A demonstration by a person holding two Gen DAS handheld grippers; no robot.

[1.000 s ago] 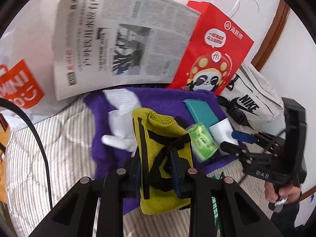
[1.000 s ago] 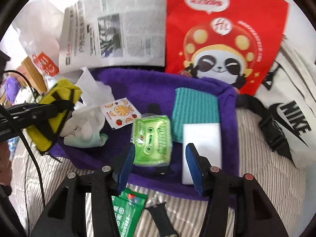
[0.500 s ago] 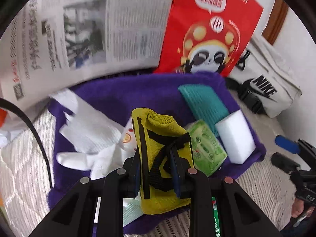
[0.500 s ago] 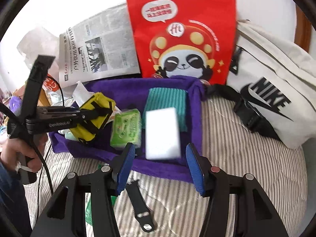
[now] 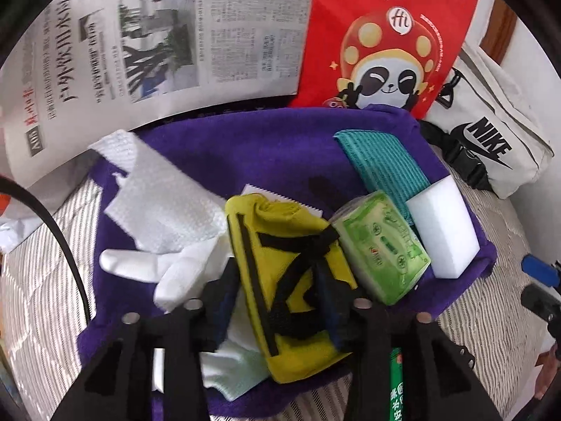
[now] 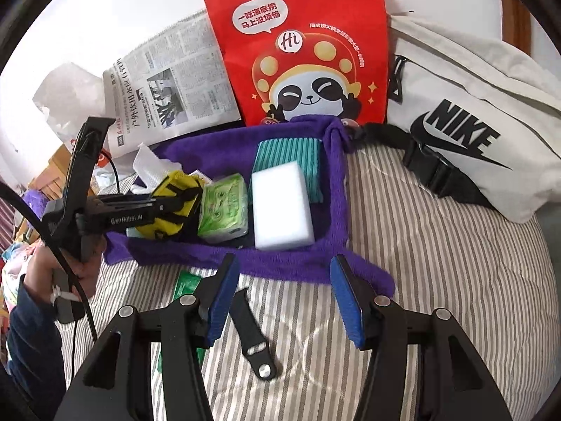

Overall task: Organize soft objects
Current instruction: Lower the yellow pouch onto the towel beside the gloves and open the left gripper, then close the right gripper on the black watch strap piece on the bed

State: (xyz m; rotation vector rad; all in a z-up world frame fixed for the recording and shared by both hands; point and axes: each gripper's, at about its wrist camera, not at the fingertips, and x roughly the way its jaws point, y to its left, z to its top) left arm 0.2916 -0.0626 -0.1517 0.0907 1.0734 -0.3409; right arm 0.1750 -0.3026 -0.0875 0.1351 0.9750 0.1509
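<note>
My left gripper [image 5: 277, 301] is shut on a yellow pouch with black straps [image 5: 291, 273] and holds it low over the purple towel [image 5: 266, 151], beside a green tissue pack [image 5: 382, 245]. The pouch [image 6: 171, 203] and left gripper [image 6: 182, 207] also show in the right wrist view. A white sponge [image 6: 280, 207], a teal cloth [image 6: 291, 158], a white glove [image 5: 147, 263] and a white paper towel [image 5: 161, 203] lie on the towel. My right gripper [image 6: 284, 298] is open and empty above the striped bedding, in front of the towel.
A red panda paper bag [image 6: 301, 45], a newspaper [image 5: 157, 42] and a white Nike bag [image 6: 470, 119] stand behind the towel. A black strap [image 6: 252, 333] and a green packet [image 6: 186, 287] lie on the striped bedding [image 6: 420, 245] near my right gripper.
My left gripper has carried the yellow pouch forward and down over the towel, next to the green pack. My right gripper has pulled back from the towel and stayed open.
</note>
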